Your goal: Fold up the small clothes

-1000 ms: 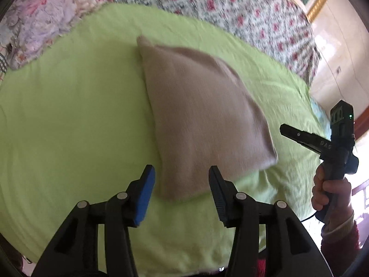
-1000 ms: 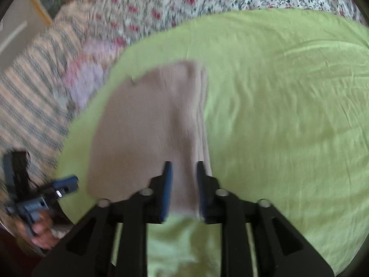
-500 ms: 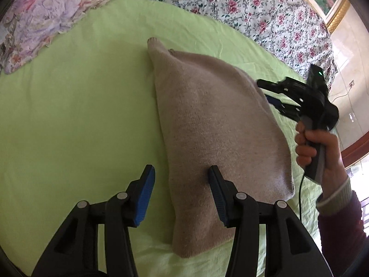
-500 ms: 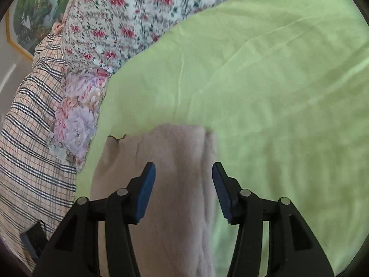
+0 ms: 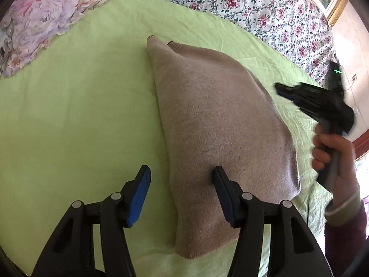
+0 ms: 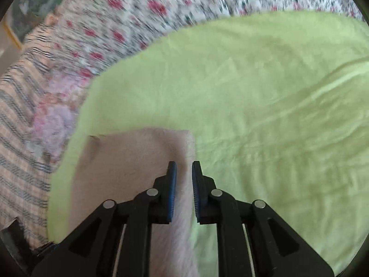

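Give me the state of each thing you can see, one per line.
Sweater: folded, lying flat on the sheet.
Sheet: spread out, lightly wrinkled.
Left tongs: opening, straddling the sweater's near edge, no grip.
Right tongs: nearly closed, opening slightly, over the sweater's edge; grip unclear.

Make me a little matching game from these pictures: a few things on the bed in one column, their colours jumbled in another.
Things:
1. folded sweater
2. sheet under it
3. gripper pads
4. quilt behind

Colours:
a. blue
b. white with red flowers
c. beige
d. light green

Pairs: 1-c, 2-d, 3-a, 4-b
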